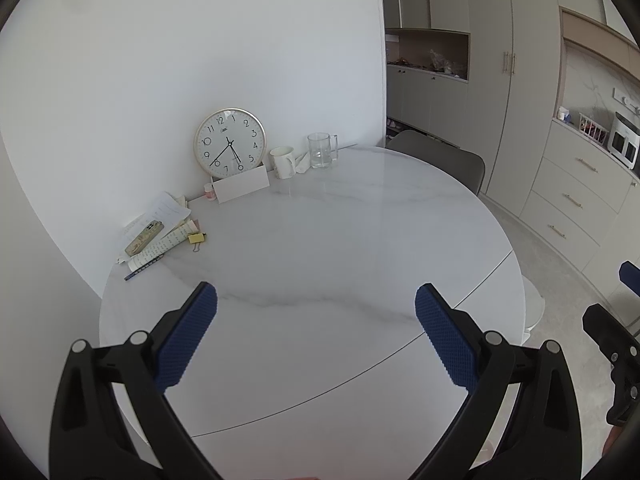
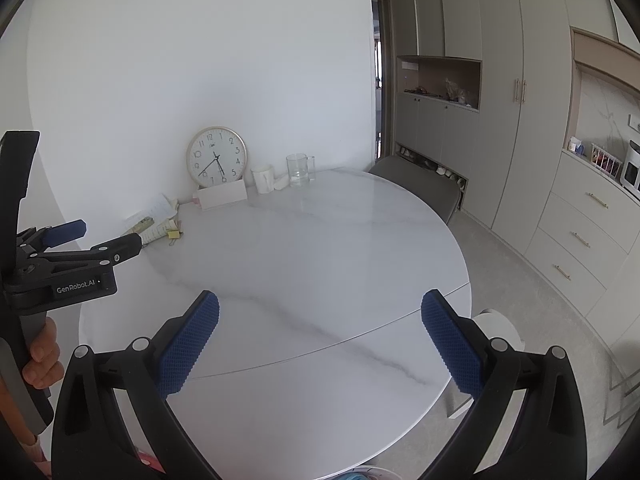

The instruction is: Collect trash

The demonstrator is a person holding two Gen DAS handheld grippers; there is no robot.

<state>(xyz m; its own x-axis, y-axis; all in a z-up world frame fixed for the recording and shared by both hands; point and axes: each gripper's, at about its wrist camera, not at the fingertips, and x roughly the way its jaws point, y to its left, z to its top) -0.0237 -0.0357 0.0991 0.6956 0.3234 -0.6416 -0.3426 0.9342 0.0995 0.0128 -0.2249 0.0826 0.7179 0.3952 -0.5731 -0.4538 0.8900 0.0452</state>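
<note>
Left hand-held gripper [image 1: 316, 328]: blue pads spread wide, nothing between them, hovering over the near part of the surface [image 1: 320, 240].
Right hand-held gripper [image 2: 320, 336]: also spread wide and holding nothing — it hangs over the near rim, beside the left one.
Holding hand [image 2: 42, 354]: seen in the right wrist view wrapped round the left tool's grip.
Likely trash: a crumpled white wad [image 1: 303, 162] lies between the white mug [image 1: 283, 162] and the glass mug [image 1: 321, 150], at the far edge by the wall; I judge it the clearest candidate.
Other loose bits: a paper pile [image 1: 160, 224] at far left, with a phone [image 1: 144, 237] on top, a pencil [image 1: 142, 270] at its near edge and a yellow clip [image 1: 196, 239] just beside it — whether any of this is waste I cannot tell.
Bin: none plainly in view; something coloured shows at the bottom rim of the right wrist view, too cut off to name.
Stage: the middle of the surface lies bare, which fits both a job waiting on the far bits and one mostly cleared.
Doing a pick well: come at the wad low from its open near side, close on the wad alone and keep off both mugs; the glass one holds water and could tip.
Keep clear of: the clock [image 1: 230, 143] and the white card [image 1: 241, 186] leaning at the wall.
</note>
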